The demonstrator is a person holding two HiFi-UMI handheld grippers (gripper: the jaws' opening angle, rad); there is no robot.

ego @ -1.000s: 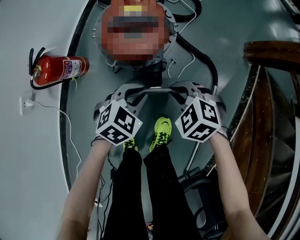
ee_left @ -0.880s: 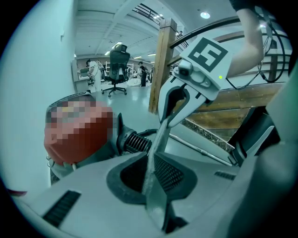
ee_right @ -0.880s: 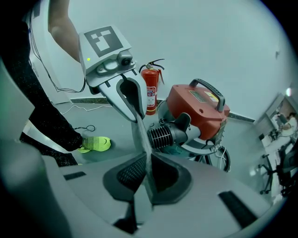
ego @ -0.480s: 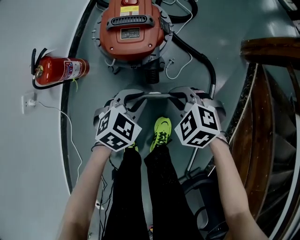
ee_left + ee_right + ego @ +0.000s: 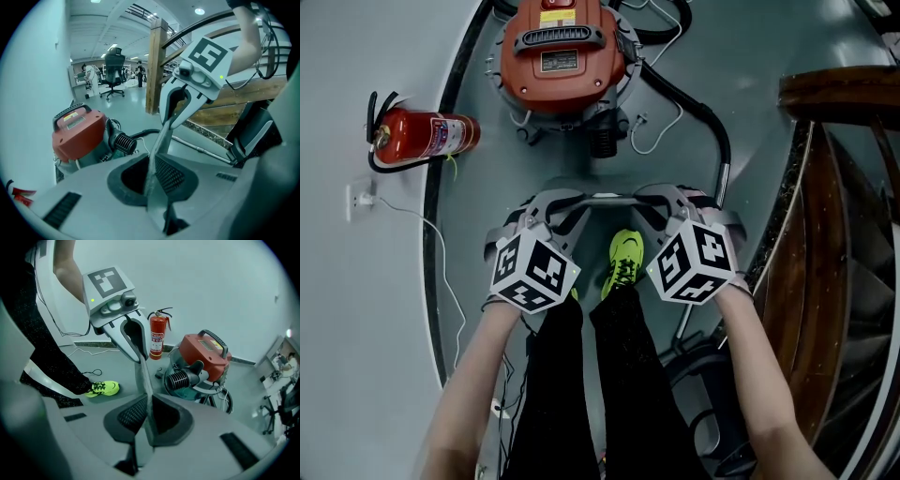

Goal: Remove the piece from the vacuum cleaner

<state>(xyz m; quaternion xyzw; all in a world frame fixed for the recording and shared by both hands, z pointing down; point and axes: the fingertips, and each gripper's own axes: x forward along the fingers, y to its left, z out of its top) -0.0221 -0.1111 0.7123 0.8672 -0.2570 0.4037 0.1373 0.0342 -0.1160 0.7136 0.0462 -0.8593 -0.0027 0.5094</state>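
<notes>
The vacuum cleaner (image 5: 564,58) stands on the floor (image 5: 750,56) ahead of the person, and the fire extinguisher (image 5: 422,139) stands to its left, against the wall (image 5: 347,309). Nearer, apart from the cleaner, the piece (image 5: 607,199) spans between the left gripper (image 5: 546,202) and the right gripper (image 5: 664,197) — above a shoe (image 5: 623,262). The hose (image 5: 712,122) runs along the right, beside the stair rail (image 5: 839,98).

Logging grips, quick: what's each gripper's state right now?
Left gripper: closed on the grey piece.
Right gripper: closed on the same grey piece.
</notes>
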